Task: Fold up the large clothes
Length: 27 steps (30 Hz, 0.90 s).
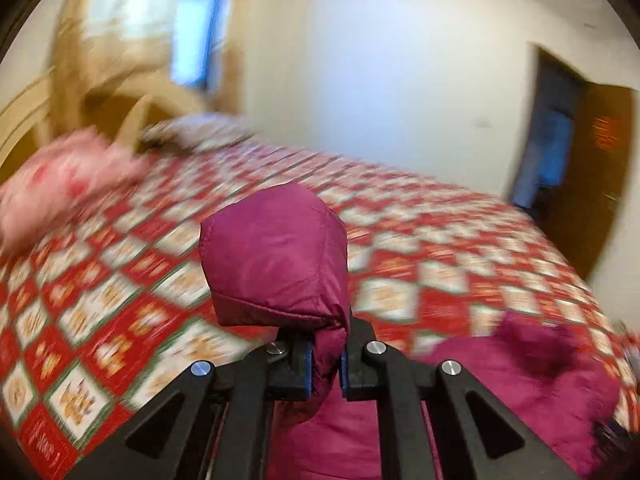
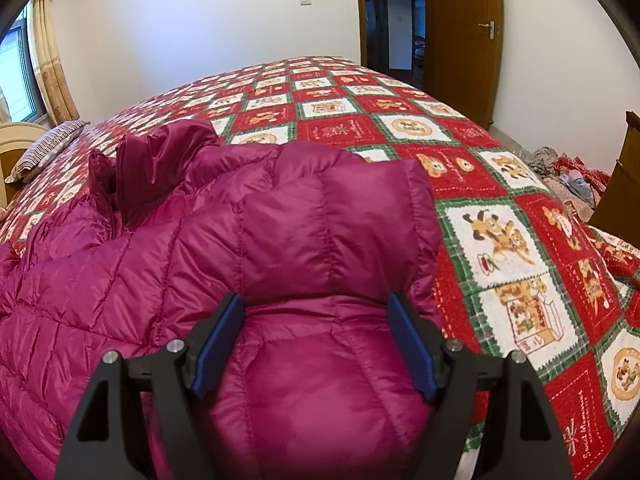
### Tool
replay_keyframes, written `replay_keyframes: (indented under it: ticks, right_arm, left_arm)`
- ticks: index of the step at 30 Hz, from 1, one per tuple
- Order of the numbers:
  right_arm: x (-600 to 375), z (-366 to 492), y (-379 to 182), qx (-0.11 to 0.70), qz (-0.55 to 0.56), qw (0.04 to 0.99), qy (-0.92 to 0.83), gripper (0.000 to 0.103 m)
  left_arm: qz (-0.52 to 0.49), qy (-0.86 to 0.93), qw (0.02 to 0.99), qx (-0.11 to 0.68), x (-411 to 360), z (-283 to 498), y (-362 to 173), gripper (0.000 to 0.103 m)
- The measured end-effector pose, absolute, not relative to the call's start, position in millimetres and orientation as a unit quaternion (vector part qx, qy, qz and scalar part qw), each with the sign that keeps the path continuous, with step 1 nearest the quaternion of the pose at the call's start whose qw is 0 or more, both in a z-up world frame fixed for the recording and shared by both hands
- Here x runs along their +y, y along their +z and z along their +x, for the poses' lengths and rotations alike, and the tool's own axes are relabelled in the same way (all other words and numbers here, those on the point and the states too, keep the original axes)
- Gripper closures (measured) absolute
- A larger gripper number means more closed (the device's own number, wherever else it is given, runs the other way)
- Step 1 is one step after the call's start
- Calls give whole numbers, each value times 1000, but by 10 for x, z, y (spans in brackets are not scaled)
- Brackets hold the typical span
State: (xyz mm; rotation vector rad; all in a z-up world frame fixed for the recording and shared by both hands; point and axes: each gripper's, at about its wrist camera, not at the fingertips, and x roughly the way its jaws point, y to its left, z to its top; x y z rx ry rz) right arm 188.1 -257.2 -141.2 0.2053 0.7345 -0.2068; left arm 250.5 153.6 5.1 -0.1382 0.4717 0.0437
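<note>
Jacket: magenta quilted down garment, lying spread on the bed, occupying the near left part of the cover. One puffy quilted portion folded toward the camera in the right wrist view; a dark-lined flap stands up at the far left of the garment.

Bed cover: red, white and green patchwork with cartoon squares, reaching to the far edge by the wall.

Left gripper: fingers clenched on a bunched end of the jacket, which bulges out above the pinch; surroundings streaked by motion blur.

Right gripper: fingers spread wide, straddling a rounded jacket panel; blue pads sit beside the fabric on either side, whether they press on it cannot be told.

Pillows: pink one at the headboard end; striped one near the window.

Door: wooden, standing open beyond the bed.
</note>
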Motion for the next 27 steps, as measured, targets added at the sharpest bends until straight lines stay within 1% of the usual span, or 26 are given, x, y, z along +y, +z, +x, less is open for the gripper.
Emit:
replay_keyframes:
  ticks: [3, 6, 9, 13, 16, 17, 18, 19, 20, 21, 22, 23, 27]
  right_arm:
    - [-2578, 1881, -1413, 357, 102, 923, -99, 25]
    - [-2580, 1878, -1413, 356, 105, 924, -98, 25]
    - [-2585, 1874, -1416, 355, 108, 924, -97, 25]
    - [-2594, 1869, -1418, 354, 112, 924, -95, 25]
    - [-2602, 1869, -1419, 352, 116, 924, -92, 23]
    - [-2607, 1869, -1419, 352, 118, 924, -90, 23]
    - [-2615, 1870, -1419, 351, 119, 924, -89, 23]
    - [-2617, 1870, -1420, 351, 121, 924, -88, 23]
    - [-2617, 1870, -1421, 351, 121, 924, -87, 22]
    - [-2616, 1872, -1422, 351, 122, 925, -87, 22]
    - [-2620, 1871, -1421, 350, 122, 925, -87, 22]
    - [-2621, 1872, -1420, 351, 122, 924, -86, 22]
    - [-2620, 1873, -1420, 350, 124, 924, -86, 22]
  left_arm:
    - [-24, -68, 975, 210, 807, 2294, 245, 94]
    - [6, -141, 968, 209, 194, 2137, 242, 94]
    - [31, -194, 954, 225, -397, 2027, 62, 94]
    - [85, -215, 927, 295, -1021, 2003, -481, 93]
    - [130, -220, 891, 376, -1325, 2007, -962, 85]
    - [149, -208, 886, 386, -1382, 1989, -1072, 84]
    - [170, -197, 889, 377, -1405, 1931, -1138, 83]
    - [189, -193, 894, 359, -1408, 1842, -1155, 79]
    - [204, -191, 895, 348, -1426, 1778, -1150, 71]
    - [215, -190, 895, 340, -1439, 1724, -1144, 66]
    - [224, -185, 897, 333, -1427, 1683, -1135, 57]
    - [228, -182, 899, 326, -1407, 1655, -1123, 51]
    - [214, -190, 905, 315, -1279, 1458, -1021, 46]
